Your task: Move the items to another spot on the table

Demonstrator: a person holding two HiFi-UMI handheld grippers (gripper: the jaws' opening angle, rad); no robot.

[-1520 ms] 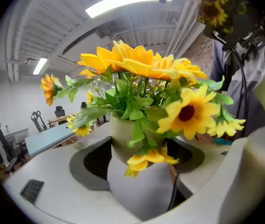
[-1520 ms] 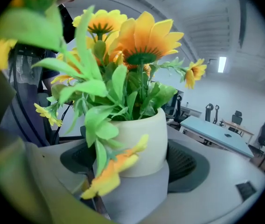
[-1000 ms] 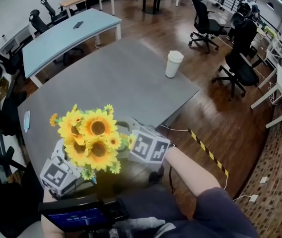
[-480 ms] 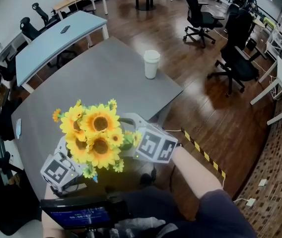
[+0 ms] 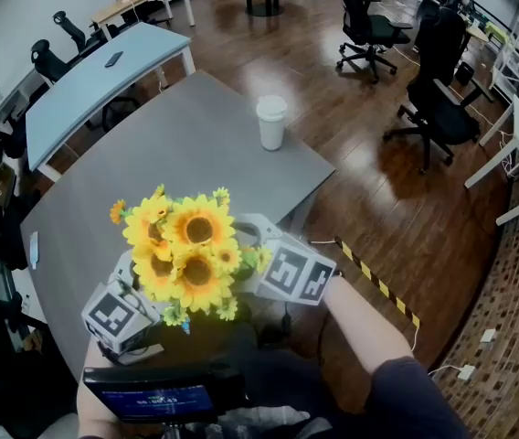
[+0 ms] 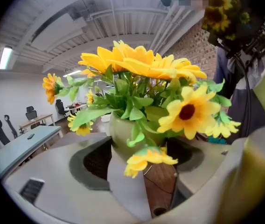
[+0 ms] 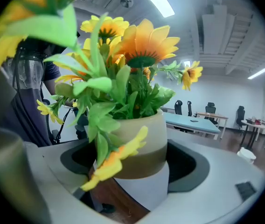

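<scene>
A bunch of yellow sunflowers [image 5: 191, 250] stands in a banded beige, olive and grey vase [image 6: 123, 136]. In the head view the blooms hide the vase. My left gripper [image 5: 141, 300] and my right gripper [image 5: 259, 268] flank it from either side at the near edge of the grey table [image 5: 177, 154]. The left gripper view has the vase between the grey jaws with wooden floor showing under it. Seen from the right gripper, the vase [image 7: 139, 148] likewise fills the gap between the jaws. Both grippers are shut on the vase, holding it off the surface.
A white paper cup [image 5: 271, 122] stands near the table's far right corner. Behind it are a light blue desk [image 5: 95, 76] and black office chairs [image 5: 365, 26]. Yellow-black tape [image 5: 374, 282] runs across the wooden floor on the right. A small screen [image 5: 154, 396] sits at the bottom edge.
Both grippers have carried the vase sideways together, still gripped. The head view has swung with them, so the cup and table now sit further left in the picture.
</scene>
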